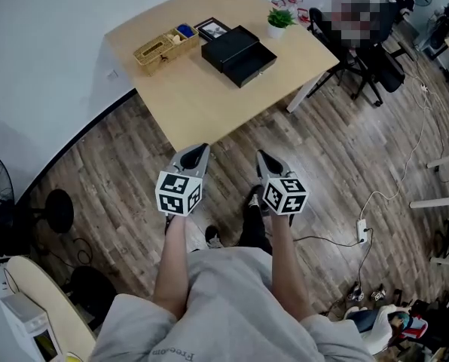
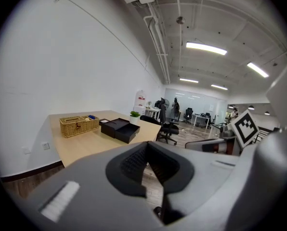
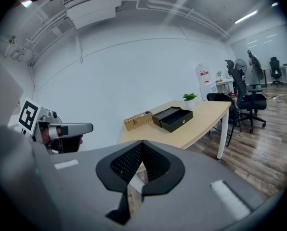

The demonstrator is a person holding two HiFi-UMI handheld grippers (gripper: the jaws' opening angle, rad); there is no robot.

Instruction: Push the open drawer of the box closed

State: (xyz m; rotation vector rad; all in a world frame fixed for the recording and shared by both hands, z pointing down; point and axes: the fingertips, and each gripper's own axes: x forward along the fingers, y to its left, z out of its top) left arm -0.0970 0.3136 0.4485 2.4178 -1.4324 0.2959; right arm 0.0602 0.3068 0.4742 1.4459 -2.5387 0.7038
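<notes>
Beyond the left gripper point(image 1: 201, 149) and right gripper point(image 1: 260, 155), a pale wooden table point(image 1: 202, 104) stands against the white wall point(image 1: 44, 51). Dark plank floor point(image 1: 345, 164) lies below them, office chairs point(image 1: 368, 62) stand to their right, and strip lights point(image 2: 206, 48) hang overhead.

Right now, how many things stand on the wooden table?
4: a wicker basket at the left, a small dark frame behind the black box in the middle, and a potted plant at the right. Smaller things may be hidden.

Black box point(image 1: 238, 52), tan basket point(image 1: 163, 50), beige table point(image 1: 202, 105)
</notes>
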